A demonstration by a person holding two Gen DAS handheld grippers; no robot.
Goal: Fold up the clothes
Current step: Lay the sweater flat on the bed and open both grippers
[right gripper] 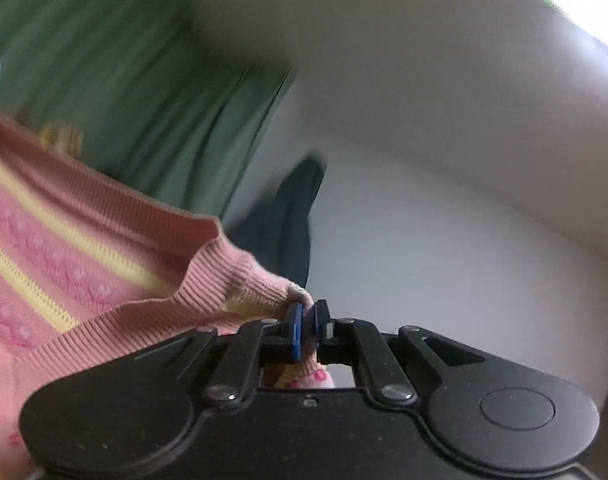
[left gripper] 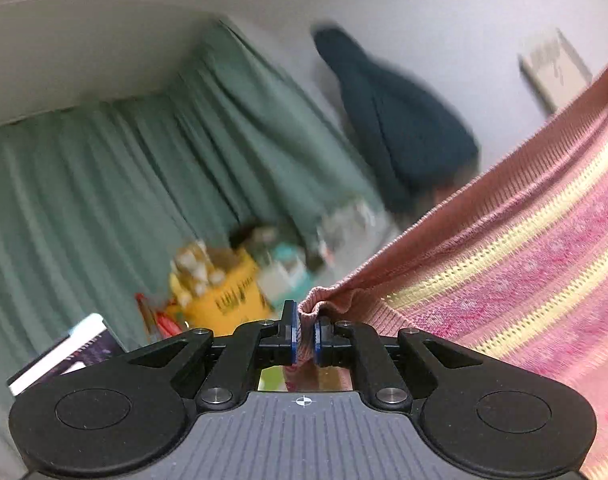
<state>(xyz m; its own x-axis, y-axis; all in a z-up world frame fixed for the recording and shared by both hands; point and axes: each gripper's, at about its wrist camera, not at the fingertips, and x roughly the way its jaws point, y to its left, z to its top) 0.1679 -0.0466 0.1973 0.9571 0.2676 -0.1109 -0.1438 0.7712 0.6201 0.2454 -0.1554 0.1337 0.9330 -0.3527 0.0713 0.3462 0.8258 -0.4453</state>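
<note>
At the 6 o'clock edge of the left wrist view, the left gripper (left gripper: 305, 334) is clamped on a bunched corner of the pink striped sweater (left gripper: 504, 248). From that corner the ribbed hem runs taut toward 2 o'clock, and the yellow and magenta stripes lie parallel to it, so the garment's long axis follows the same diagonal. The knit hangs below the hem, off any surface.

At 7 o'clock beyond the fingers stands a yellow bag (left gripper: 228, 296) filled with blurred, unidentifiable items. A green curtain (left gripper: 124, 184) covers the wall behind it. A dark garment (left gripper: 400, 120) hangs at 1 o'clock.

In the right wrist view, the right gripper (right gripper: 309, 330) is clamped on the opposite corner of the sweater (right gripper: 84, 248). The hem extends toward 10 o'clock. The curtain (right gripper: 136, 80) fills the upper left.
</note>
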